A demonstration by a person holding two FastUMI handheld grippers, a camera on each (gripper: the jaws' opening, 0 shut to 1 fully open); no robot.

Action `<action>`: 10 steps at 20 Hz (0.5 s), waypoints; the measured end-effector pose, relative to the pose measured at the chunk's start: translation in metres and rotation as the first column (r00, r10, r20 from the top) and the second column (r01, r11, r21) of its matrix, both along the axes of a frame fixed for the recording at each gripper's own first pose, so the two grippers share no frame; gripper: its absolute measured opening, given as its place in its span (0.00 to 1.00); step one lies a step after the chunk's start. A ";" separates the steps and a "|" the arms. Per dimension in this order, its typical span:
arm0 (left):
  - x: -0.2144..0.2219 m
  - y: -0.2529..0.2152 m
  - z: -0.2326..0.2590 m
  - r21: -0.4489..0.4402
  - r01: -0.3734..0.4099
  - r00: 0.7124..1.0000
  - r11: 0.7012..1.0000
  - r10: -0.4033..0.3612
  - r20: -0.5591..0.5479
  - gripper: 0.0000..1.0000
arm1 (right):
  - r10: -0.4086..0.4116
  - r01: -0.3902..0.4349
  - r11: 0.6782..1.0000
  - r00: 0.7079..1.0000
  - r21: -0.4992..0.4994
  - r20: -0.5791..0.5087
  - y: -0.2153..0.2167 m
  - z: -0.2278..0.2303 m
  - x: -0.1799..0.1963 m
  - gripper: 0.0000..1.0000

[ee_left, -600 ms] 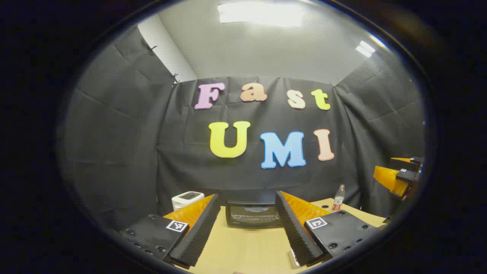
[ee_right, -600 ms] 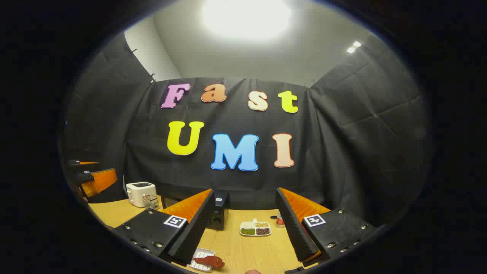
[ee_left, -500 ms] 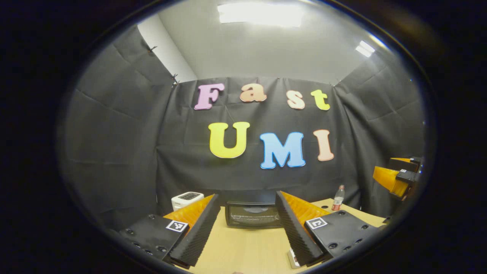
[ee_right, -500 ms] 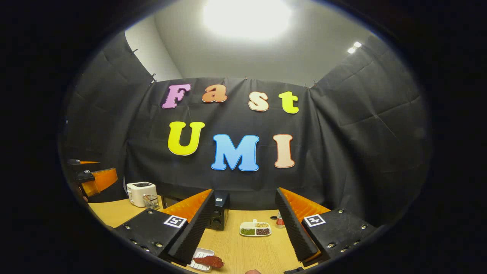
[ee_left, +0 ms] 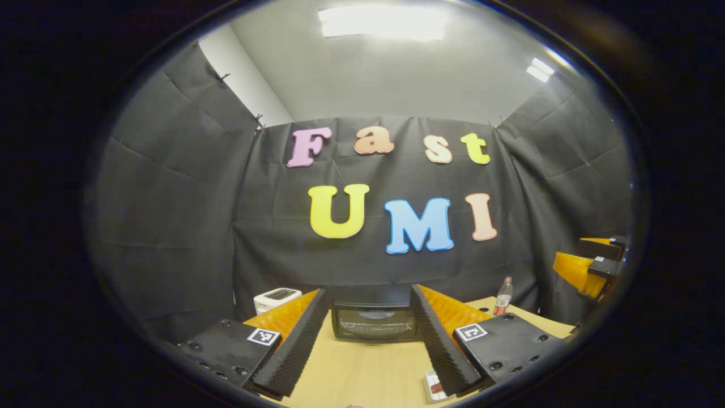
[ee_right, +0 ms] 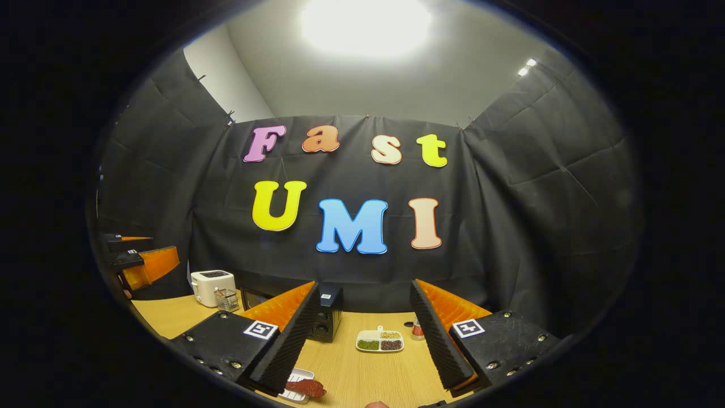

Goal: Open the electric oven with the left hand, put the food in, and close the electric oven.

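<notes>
Where left gripper (ee_left: 368, 345) gapes, oven (ee_left: 374, 322) edges hidden.

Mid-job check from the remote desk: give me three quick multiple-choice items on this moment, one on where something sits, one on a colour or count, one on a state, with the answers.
1. In the left gripper view, the black electric oven sits:
A. straight ahead, between that gripper's fingers
B. far right, by the bottle
C. on the floor

2. The white divided dish holds how many fillings?
A. one
B. three
C. six

3. The oven door is:
A. fully down
B. closed
C. removed

Answers:
1 A: the oven is framed between the spread fingers of the left gripper.
2 B: green, tan and dark red portions fill separate sections.
3 B: its glass front stands upright and flush with the body.

The right gripper is open too, above the red food on the small white tray.
</notes>
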State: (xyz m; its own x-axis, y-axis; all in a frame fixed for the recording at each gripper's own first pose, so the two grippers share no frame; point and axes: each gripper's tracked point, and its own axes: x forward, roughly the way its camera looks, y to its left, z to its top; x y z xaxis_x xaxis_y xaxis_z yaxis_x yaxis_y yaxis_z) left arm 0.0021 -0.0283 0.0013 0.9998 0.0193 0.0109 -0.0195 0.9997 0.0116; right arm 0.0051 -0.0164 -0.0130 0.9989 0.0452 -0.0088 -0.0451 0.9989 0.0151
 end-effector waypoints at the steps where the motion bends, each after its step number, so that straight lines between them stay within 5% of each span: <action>1: 0.001 -0.002 -0.002 0.001 -0.005 1.000 1.000 0.005 -0.003 0.97 | 0.013 -0.013 1.000 1.000 0.008 -0.006 0.000 -0.002 0.000 0.96; 6: 0.031 -0.001 -0.009 0.019 -0.019 1.000 1.000 0.019 0.005 1.00 | 0.025 -0.025 1.000 0.999 0.009 -0.024 -0.004 -0.013 0.003 0.96; 10: 0.081 0.006 -0.016 0.003 -0.005 1.000 1.000 0.005 0.008 0.91 | -0.013 0.013 1.000 1.000 0.005 -0.020 -0.006 -0.013 0.020 0.96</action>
State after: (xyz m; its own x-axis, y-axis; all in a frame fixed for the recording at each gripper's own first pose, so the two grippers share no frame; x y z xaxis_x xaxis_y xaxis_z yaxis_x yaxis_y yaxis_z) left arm 0.0830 -0.0222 -0.0143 0.9995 0.0246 0.0193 -0.0249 0.9996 0.0144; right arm 0.0248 -0.0225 -0.0258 0.9991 0.0320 -0.0289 -0.0315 0.9993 0.0205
